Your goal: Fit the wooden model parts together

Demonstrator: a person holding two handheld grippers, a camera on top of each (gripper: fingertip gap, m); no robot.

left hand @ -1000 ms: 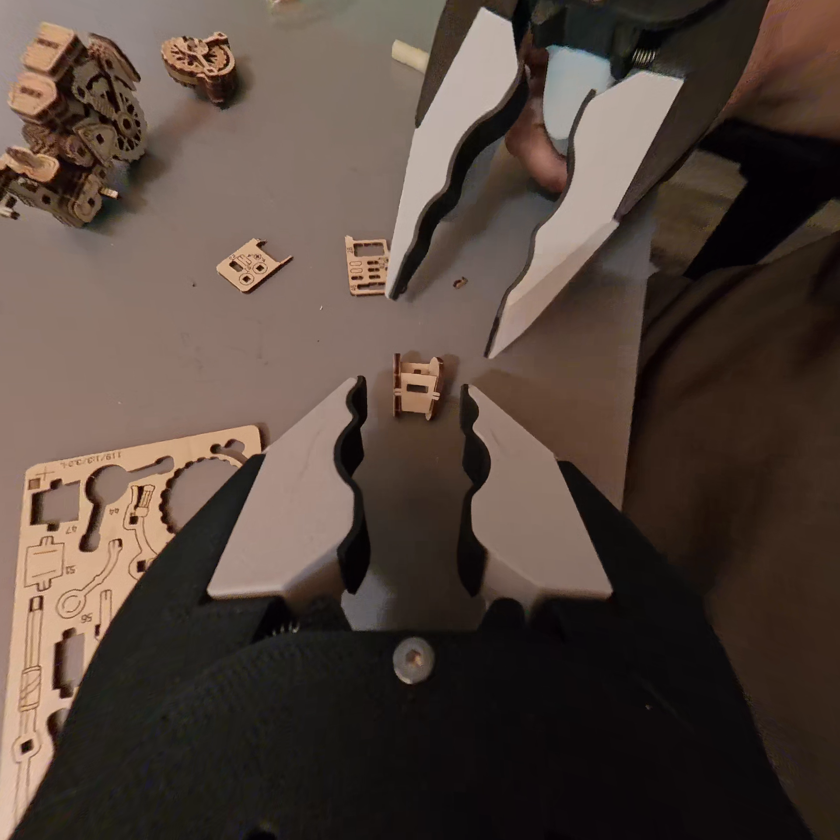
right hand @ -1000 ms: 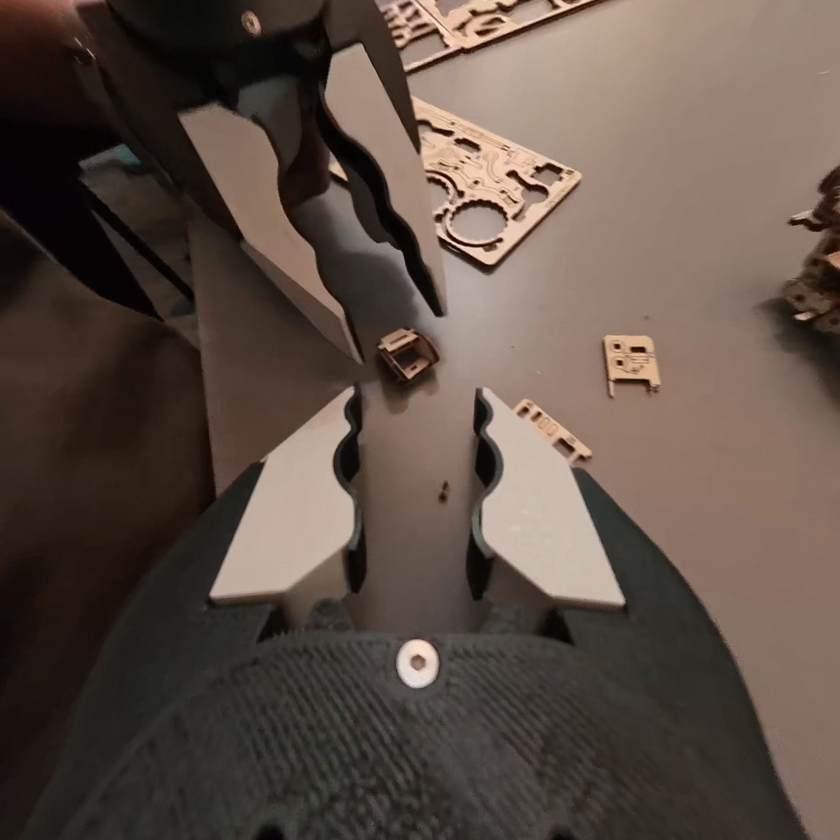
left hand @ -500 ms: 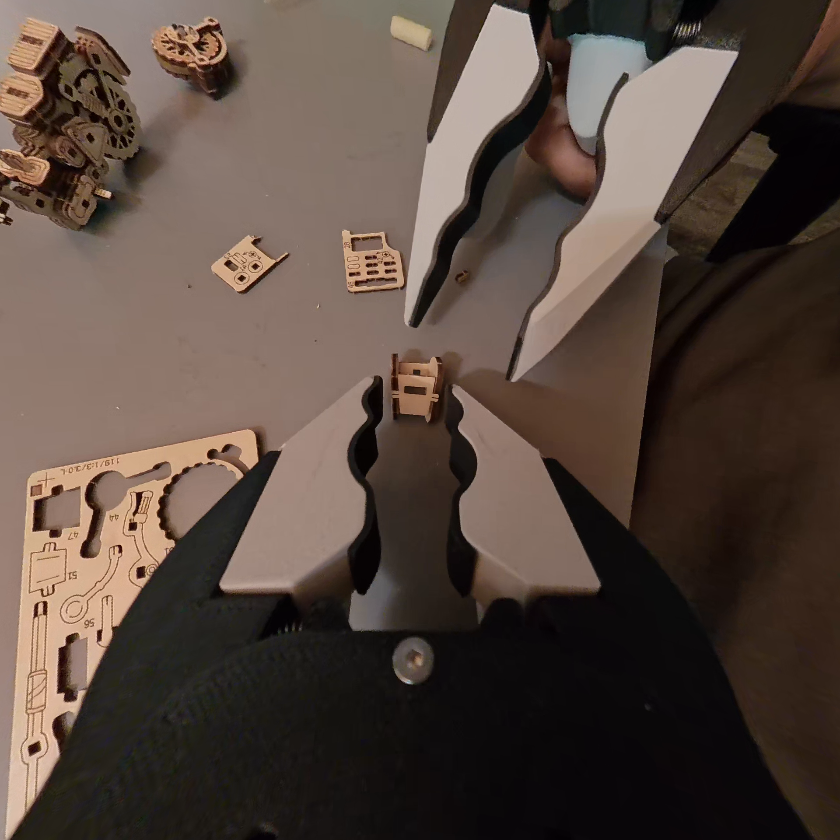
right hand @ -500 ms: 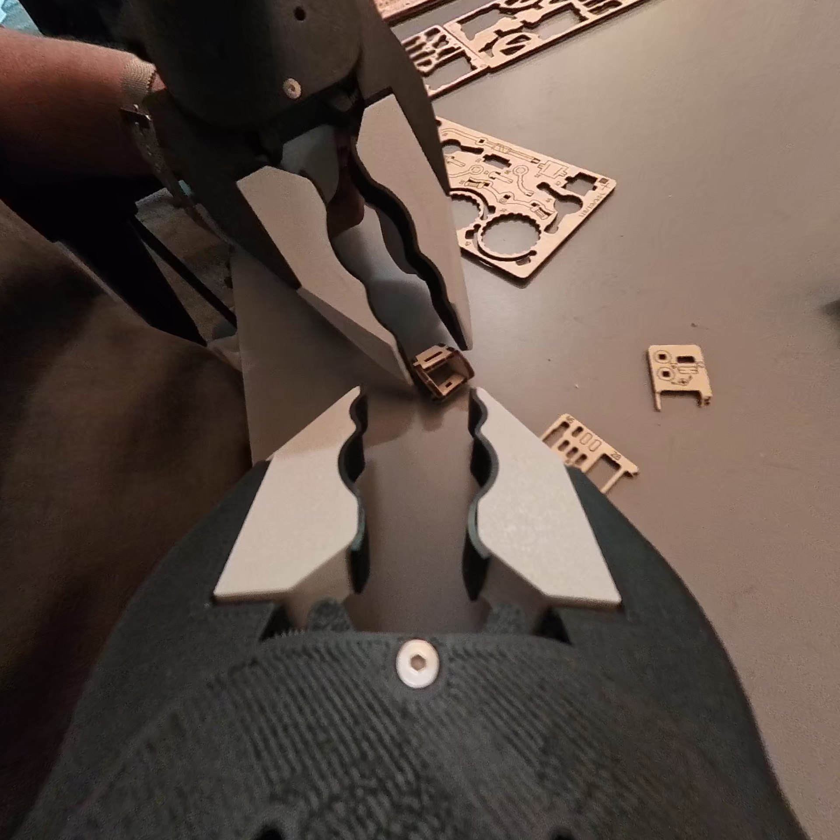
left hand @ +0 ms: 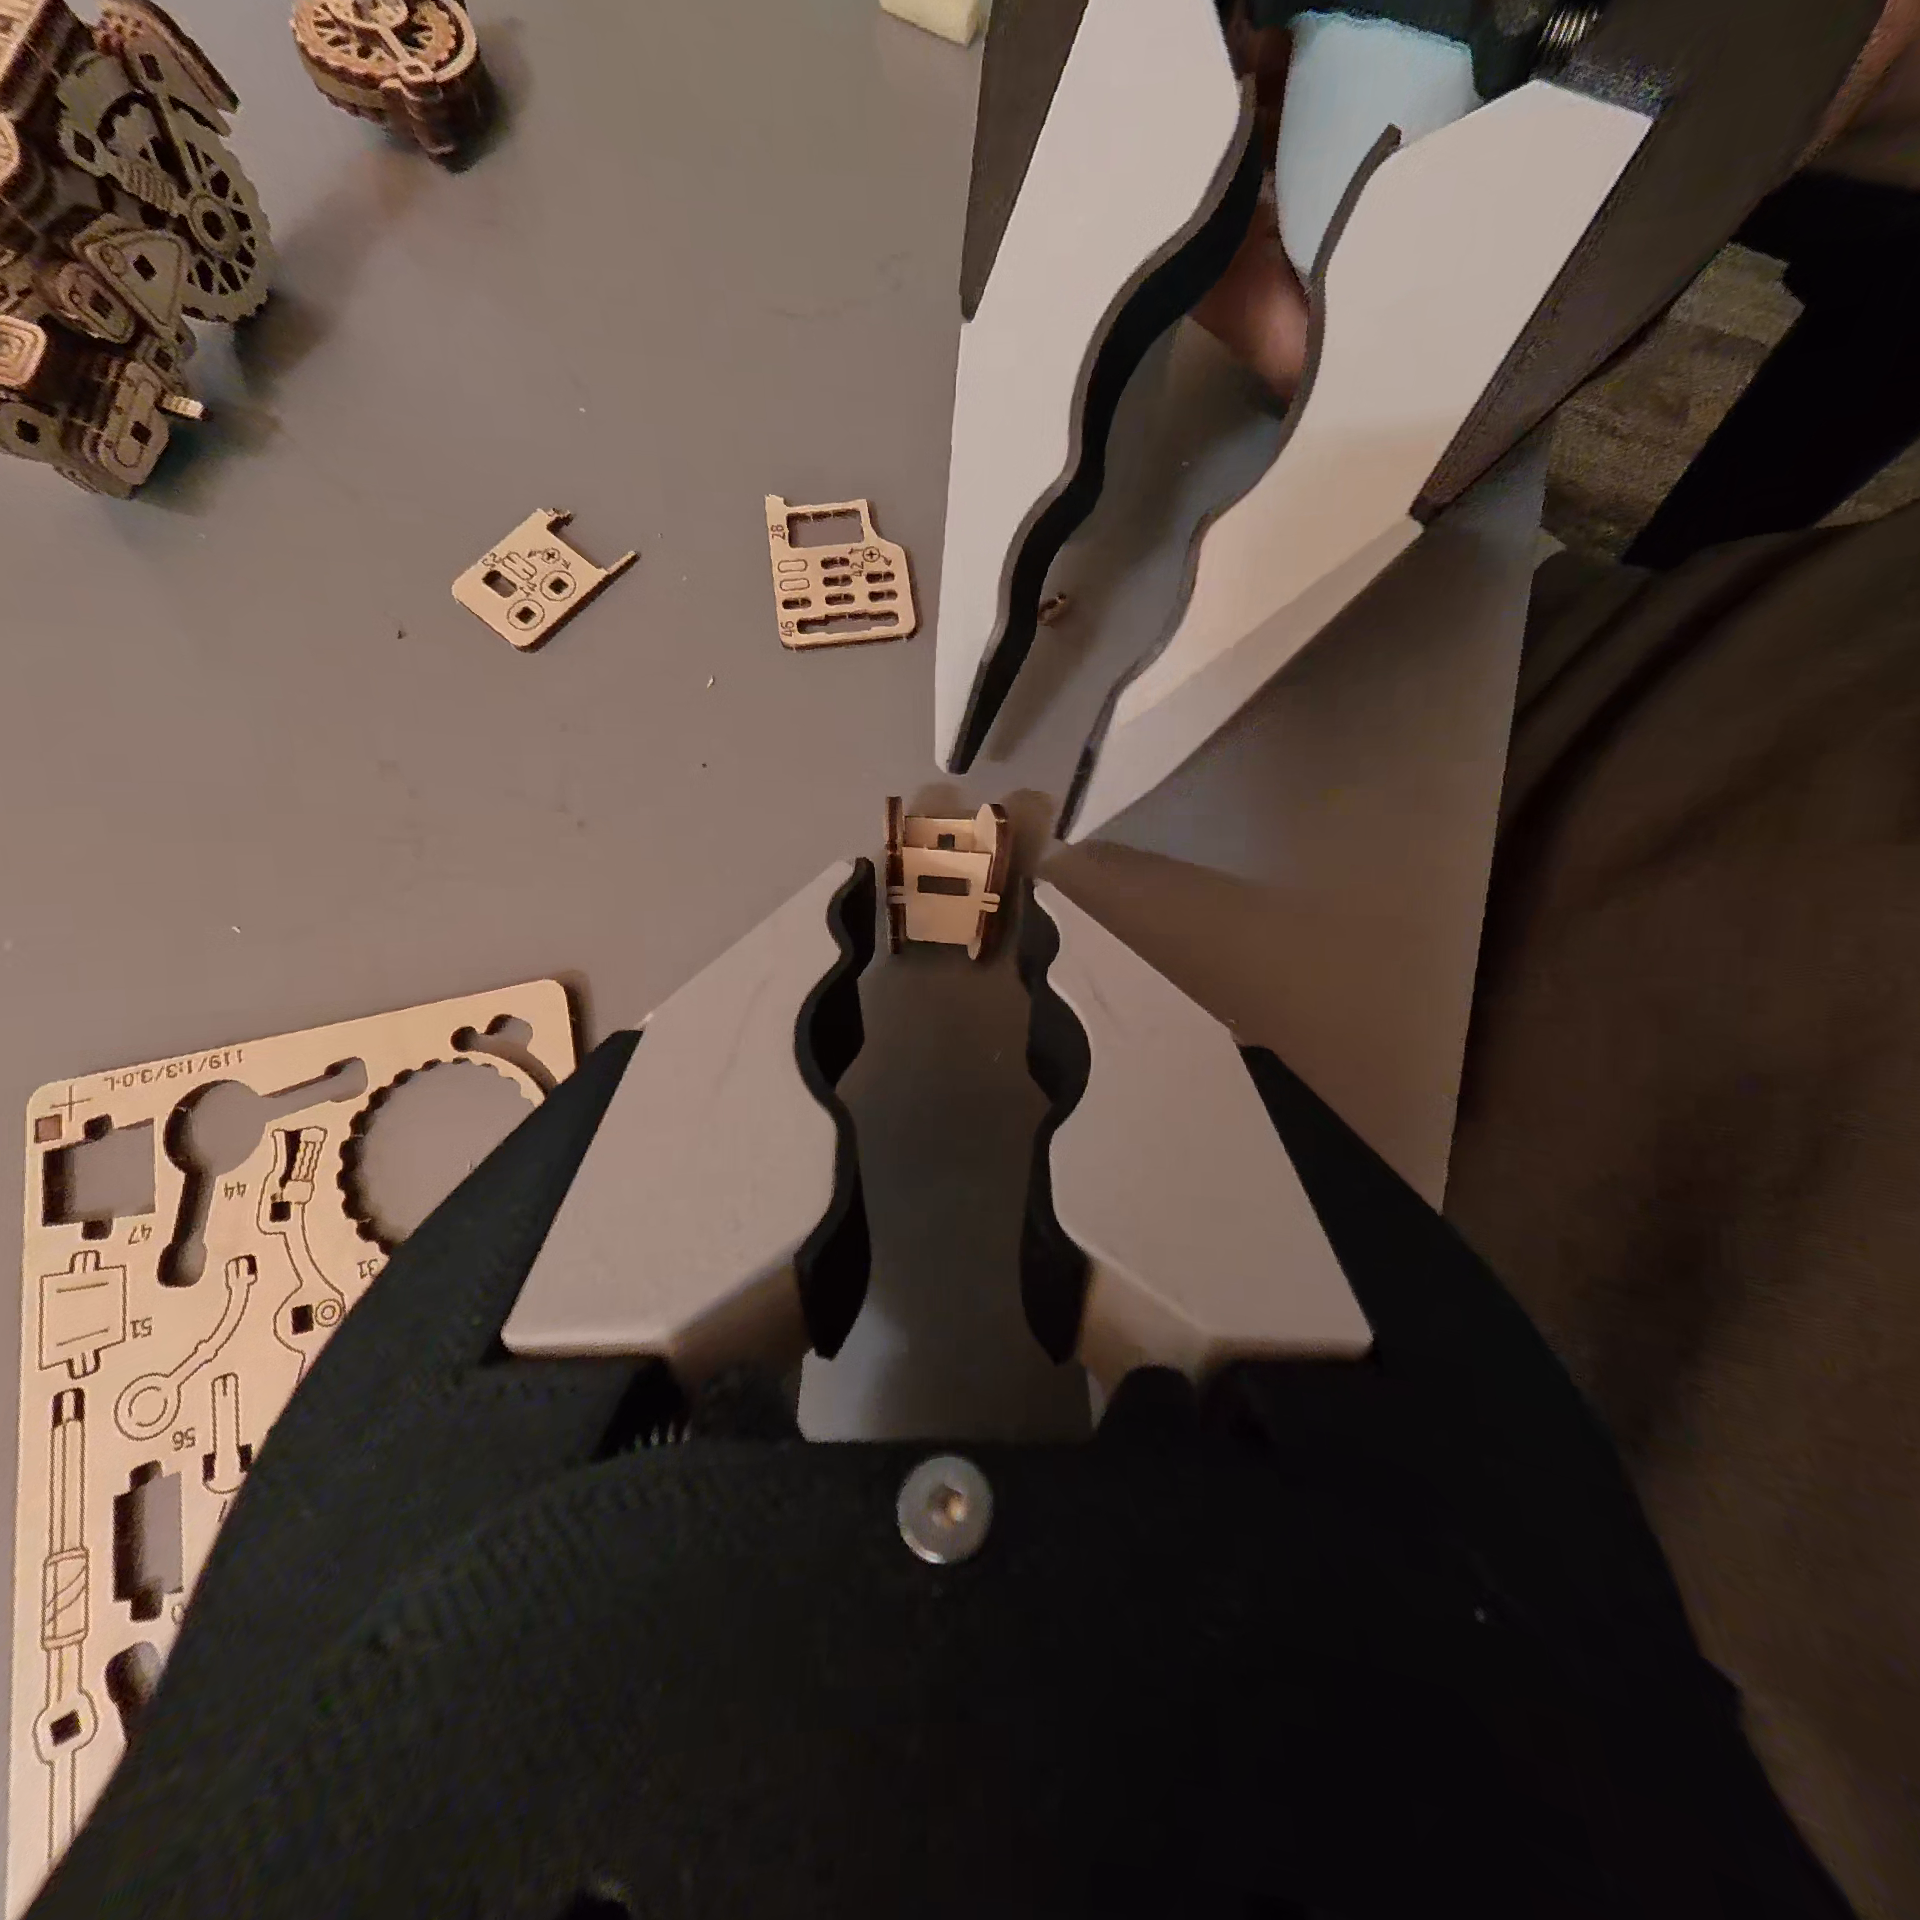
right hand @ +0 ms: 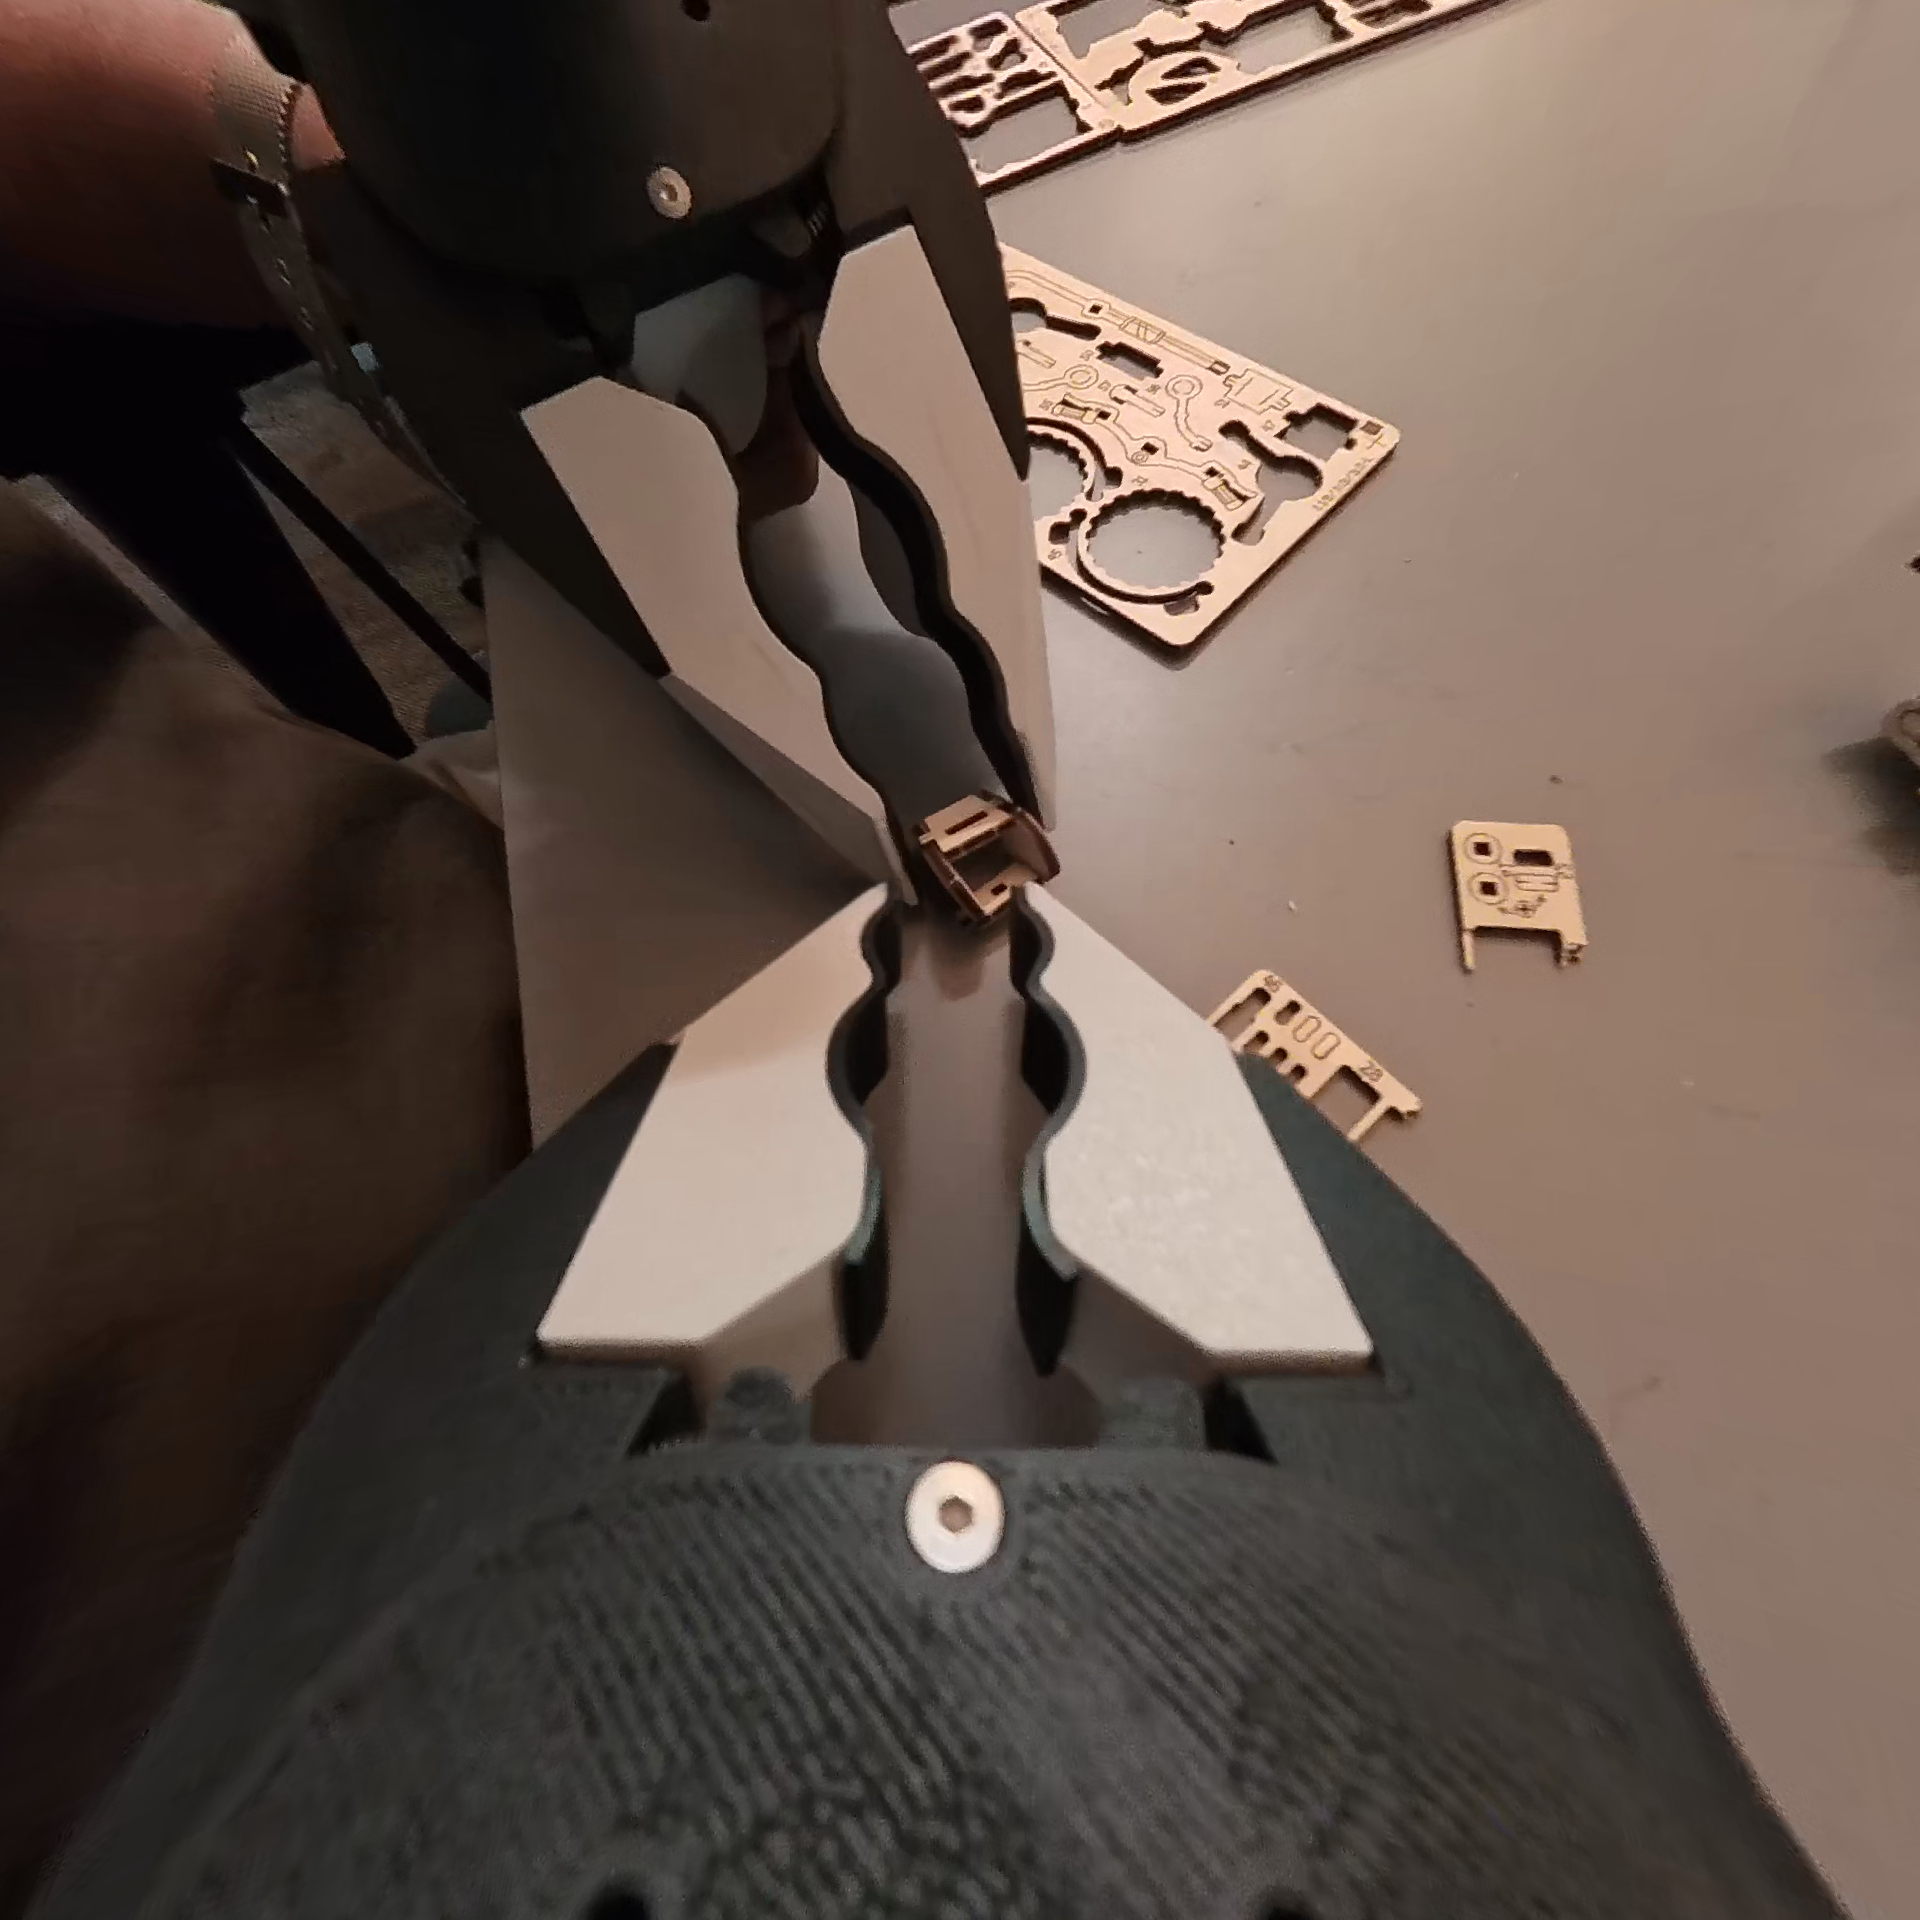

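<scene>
Gripping small wooden box piece: left tongs; right tongs parted, empty.

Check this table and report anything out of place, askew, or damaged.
Nothing looks damaged or spilled. The small wooden subassembly sits tipped on the grey table between the left gripper and the right gripper. One tiny wood scrap lies loose. Two flat cut-out pieces lie apart, unfitted.
</scene>
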